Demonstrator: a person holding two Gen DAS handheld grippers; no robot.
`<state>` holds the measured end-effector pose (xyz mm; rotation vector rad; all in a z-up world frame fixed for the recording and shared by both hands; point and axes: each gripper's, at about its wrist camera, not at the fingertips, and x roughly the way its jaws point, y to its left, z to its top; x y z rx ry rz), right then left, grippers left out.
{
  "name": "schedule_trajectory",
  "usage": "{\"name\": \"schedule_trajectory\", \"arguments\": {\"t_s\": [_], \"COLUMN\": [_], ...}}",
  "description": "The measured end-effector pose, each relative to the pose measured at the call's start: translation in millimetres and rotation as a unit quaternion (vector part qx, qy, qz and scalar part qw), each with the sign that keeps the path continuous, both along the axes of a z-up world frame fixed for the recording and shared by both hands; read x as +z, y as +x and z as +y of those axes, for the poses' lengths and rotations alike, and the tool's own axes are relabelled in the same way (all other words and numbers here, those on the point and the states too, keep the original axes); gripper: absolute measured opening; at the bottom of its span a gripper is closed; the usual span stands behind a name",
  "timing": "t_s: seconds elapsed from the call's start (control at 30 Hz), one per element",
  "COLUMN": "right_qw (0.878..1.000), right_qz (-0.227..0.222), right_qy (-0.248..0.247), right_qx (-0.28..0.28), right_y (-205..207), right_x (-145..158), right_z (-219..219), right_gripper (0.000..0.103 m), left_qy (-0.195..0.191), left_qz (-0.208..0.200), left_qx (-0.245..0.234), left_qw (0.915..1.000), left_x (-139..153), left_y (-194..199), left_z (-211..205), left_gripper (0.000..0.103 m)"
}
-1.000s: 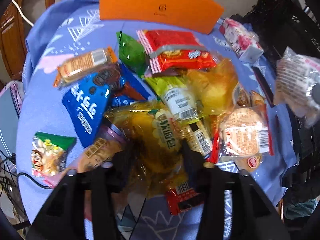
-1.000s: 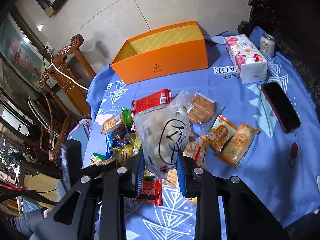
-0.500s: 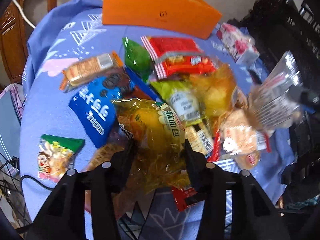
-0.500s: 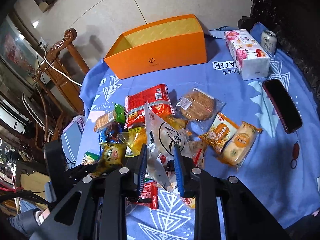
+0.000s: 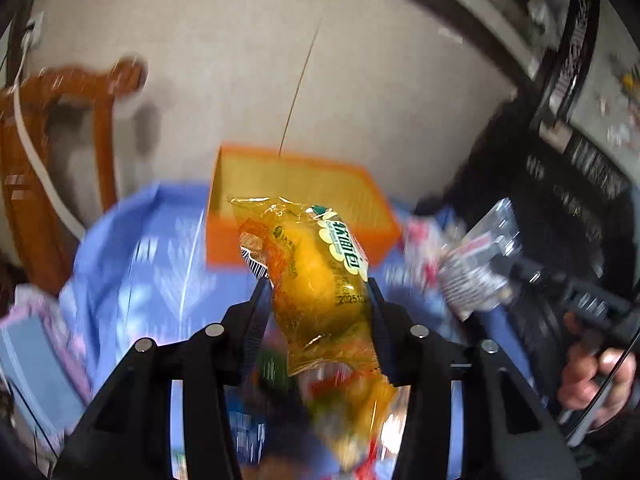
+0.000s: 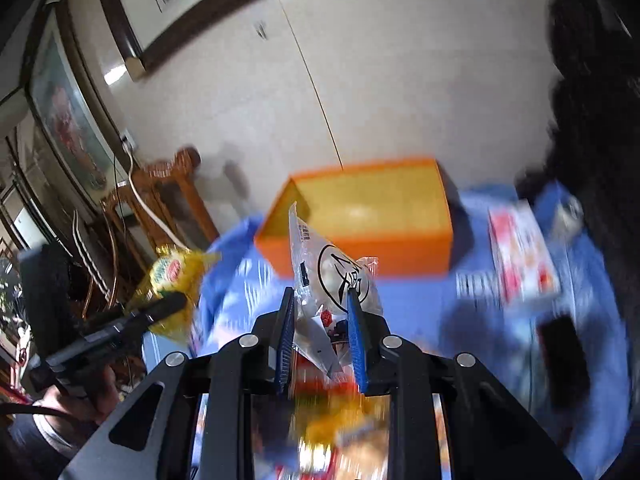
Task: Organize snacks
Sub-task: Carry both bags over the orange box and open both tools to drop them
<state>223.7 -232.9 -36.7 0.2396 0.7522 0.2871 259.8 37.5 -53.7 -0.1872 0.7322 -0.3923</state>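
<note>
Left gripper (image 5: pixel 318 292) clamped on yellow bread packet (image 5: pixel 316 280), held off the table, long axis running up and away along the fingers. Right gripper (image 6: pixel 322 308) closed on clear bun bag (image 6: pixel 332 276), also lifted, top corner pointing up. More snacks blurred below both, on blue tablecloth (image 6: pixel 472 320). Ahead: open orange box (image 6: pixel 360 216), straight in front of the right fingers, slightly right of centre for the left. Both loads short of its near wall; which is nearer is hard to tell. Next likely: carry forward over the rim, release inside. Tissue box (image 6: pixel 520 248) sits right of the box.

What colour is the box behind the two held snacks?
Orange box, yellowish inside; clearest in right wrist view.
</note>
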Motion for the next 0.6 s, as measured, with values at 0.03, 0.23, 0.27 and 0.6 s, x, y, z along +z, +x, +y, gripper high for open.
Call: {"name": "schedule_trajectory", "arguments": {"t_s": [0.03, 0.23, 0.27, 0.6], "right_qw": [1.0, 0.999, 0.999, 0.999], "right_qz": [-0.01, -0.038, -0.039, -0.028], "right_qy": [-0.002, -0.02, -0.025, 0.008], "right_qx": [0.002, 0.007, 0.011, -0.029], "right_y": [13.7, 116.9, 129.8, 108.5], "right_x": [4.3, 16.6, 17.3, 10.2], "right_z": [0.7, 7.5, 10.1, -7.4], "right_gripper": [0.025, 0.025, 0.028, 0.084], "left_qy": [-0.004, 0.027, 0.034, 0.031], "left_qz": [-0.007, -0.049, -0.049, -0.029], "left_qx": [-0.001, -0.015, -0.018, 0.039], "left_qw": [1.0, 0.9983, 0.9981, 0.9983], "left_x": [10.4, 44.2, 44.0, 22.2], "left_y": [18.1, 119.8, 140.6, 135.4], "left_z": [-1.9, -25.4, -28.4, -19.6], "left_gripper": [0.046, 0.046, 0.046, 0.095]}}
